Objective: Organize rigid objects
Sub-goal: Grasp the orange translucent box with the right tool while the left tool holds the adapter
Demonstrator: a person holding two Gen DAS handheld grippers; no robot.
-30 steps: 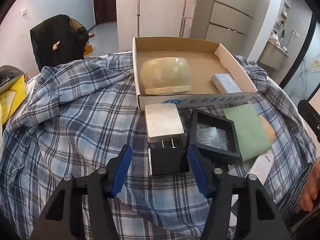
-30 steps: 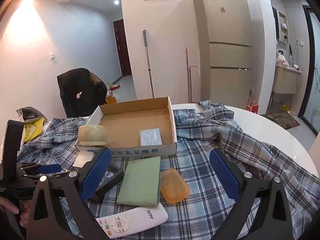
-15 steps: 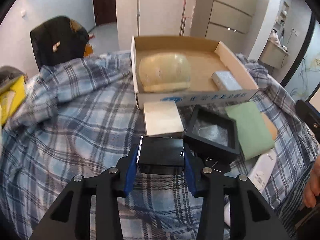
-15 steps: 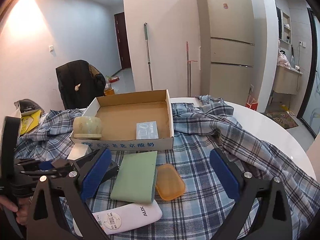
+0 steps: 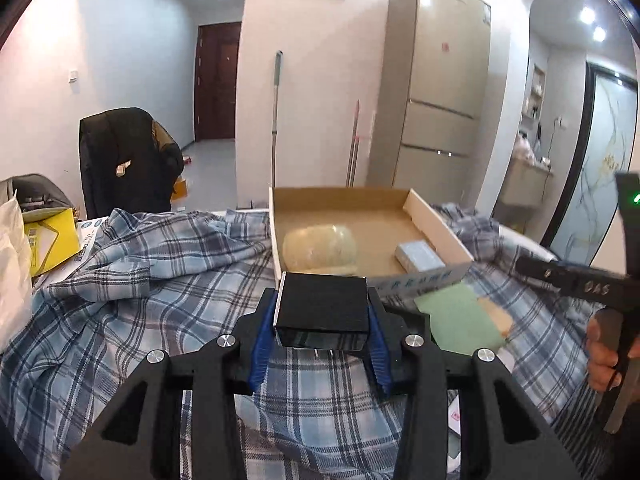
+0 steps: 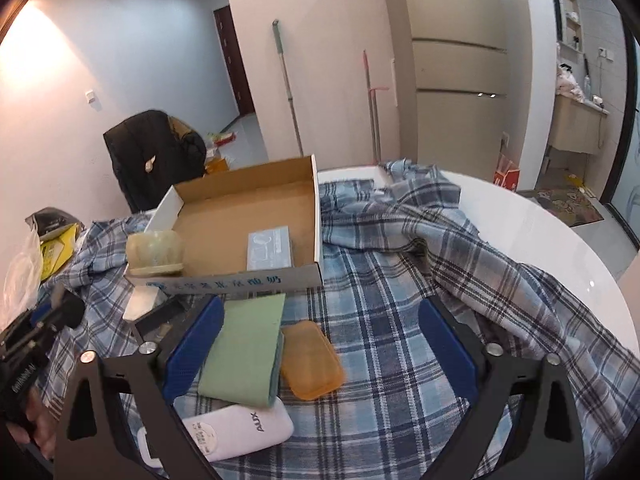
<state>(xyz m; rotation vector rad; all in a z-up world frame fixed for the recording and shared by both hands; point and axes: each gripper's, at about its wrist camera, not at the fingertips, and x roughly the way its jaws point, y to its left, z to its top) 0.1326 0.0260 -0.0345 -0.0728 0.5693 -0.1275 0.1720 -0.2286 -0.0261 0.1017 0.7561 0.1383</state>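
Clamped between the closed blue pads of the left gripper [image 5: 321,322], a black adapter [image 5: 322,310] is held level above the plaid cloth [image 5: 140,280], short of the cardboard box [image 5: 436,232], presumably for deposit there. The right gripper [image 6: 320,344] is held wide apart, empty.

"AUX" on white remote [image 6: 224,432]

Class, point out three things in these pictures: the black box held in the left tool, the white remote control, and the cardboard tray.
black box [image 5: 322,305]: left wrist view, on its top face.
white remote control [image 6: 240,426]: right wrist view, on its white body.
cardboard tray [image 6: 224,282]: right wrist view, on its printed front wall.
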